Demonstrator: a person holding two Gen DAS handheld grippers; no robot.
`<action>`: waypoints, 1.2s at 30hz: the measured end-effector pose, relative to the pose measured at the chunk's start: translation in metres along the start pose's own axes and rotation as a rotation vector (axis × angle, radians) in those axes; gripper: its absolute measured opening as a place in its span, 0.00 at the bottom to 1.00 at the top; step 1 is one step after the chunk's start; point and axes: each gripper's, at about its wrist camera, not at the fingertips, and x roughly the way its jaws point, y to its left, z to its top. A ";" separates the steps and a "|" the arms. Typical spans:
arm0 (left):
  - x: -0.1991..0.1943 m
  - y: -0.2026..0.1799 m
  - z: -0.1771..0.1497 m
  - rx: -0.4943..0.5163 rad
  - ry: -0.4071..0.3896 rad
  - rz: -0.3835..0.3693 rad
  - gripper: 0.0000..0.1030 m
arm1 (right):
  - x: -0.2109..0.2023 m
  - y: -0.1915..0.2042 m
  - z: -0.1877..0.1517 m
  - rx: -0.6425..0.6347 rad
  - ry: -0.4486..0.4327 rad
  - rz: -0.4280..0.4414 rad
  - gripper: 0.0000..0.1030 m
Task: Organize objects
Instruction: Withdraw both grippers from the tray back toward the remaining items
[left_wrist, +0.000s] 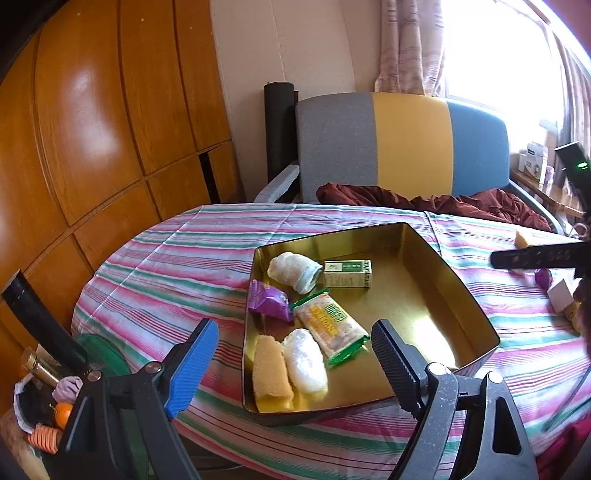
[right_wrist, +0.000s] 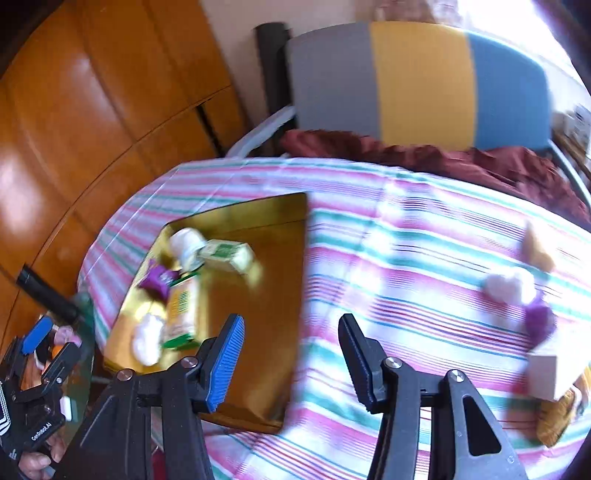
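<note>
A gold tin tray (left_wrist: 458, 291) sits on the striped tablecloth and holds a green-white box (left_wrist: 347, 273), a purple packet (left_wrist: 267, 300), a green-edged biscuit packet (left_wrist: 330, 328), a white roll (left_wrist: 293, 271), an orange roll (left_wrist: 270, 371) and another white roll (left_wrist: 306, 360). My left gripper (left_wrist: 291, 367) hovers open over the tray's near edge, nothing between its fingers. My right gripper (right_wrist: 291, 360) is open and empty above the cloth beside the tray (right_wrist: 280, 332). Loose items lie at the right: a white puff (right_wrist: 511, 286), a purple packet (right_wrist: 541, 319), a white box (right_wrist: 550, 373).
A grey, yellow and blue chair (left_wrist: 406, 144) with dark red cloth (left_wrist: 443, 203) stands behind the table. Wooden panelling (left_wrist: 92, 129) fills the left. A cluttered bin (left_wrist: 48, 406) sits below the table's left edge. A hand (right_wrist: 37, 459) holds the left gripper's handle.
</note>
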 end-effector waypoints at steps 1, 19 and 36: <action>0.000 -0.002 0.000 0.006 -0.001 -0.002 0.83 | -0.006 -0.011 0.000 0.021 -0.011 -0.014 0.52; -0.004 -0.055 0.007 0.120 -0.001 -0.057 0.84 | -0.094 -0.191 -0.012 0.364 -0.177 -0.268 0.52; 0.008 -0.164 0.013 0.295 0.056 -0.291 0.84 | -0.124 -0.315 -0.061 0.763 -0.275 -0.400 0.57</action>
